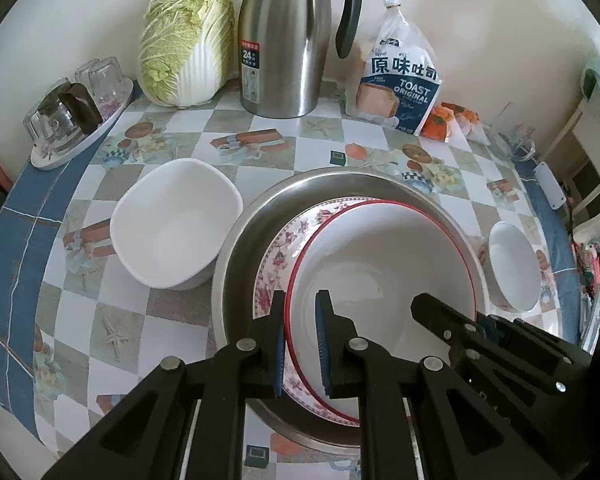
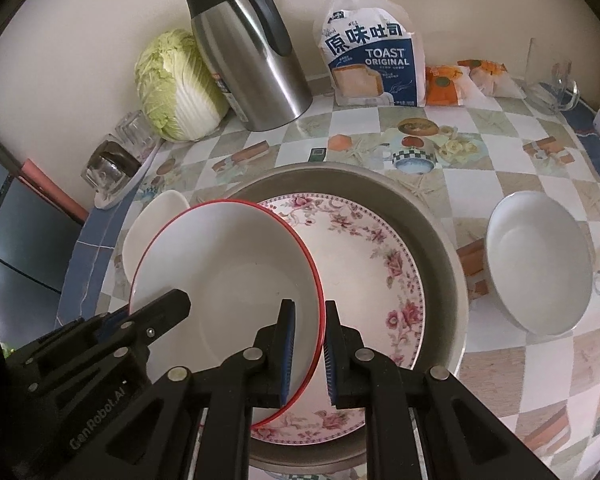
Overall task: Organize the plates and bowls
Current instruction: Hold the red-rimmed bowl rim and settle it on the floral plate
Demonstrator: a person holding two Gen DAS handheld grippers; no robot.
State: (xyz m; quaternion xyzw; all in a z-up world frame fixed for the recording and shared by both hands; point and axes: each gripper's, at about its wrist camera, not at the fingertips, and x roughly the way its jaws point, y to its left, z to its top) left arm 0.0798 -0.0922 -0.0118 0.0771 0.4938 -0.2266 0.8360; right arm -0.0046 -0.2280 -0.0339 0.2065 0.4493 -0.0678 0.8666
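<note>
Your left gripper (image 1: 300,300) is clamped on the near-left rim of the red-rimmed bowl (image 1: 380,264), one pad outside, one inside. Your right gripper (image 2: 310,310) is pinched on the same bowl's opposite rim the same way; its tip shows in the left view at the bowl's right edge. Both are nearly fully closed, with only the thin rim between the pads. The bowl sits tilted over the floral plate (image 2: 372,256), which lies in the steel basin (image 2: 432,216). Whether bowl and plate touch, you can't tell. A square white bowl (image 1: 176,224) sits just left of the basin, a round white bowl (image 2: 540,264) to its right, both on the table (image 1: 120,332).
</note>
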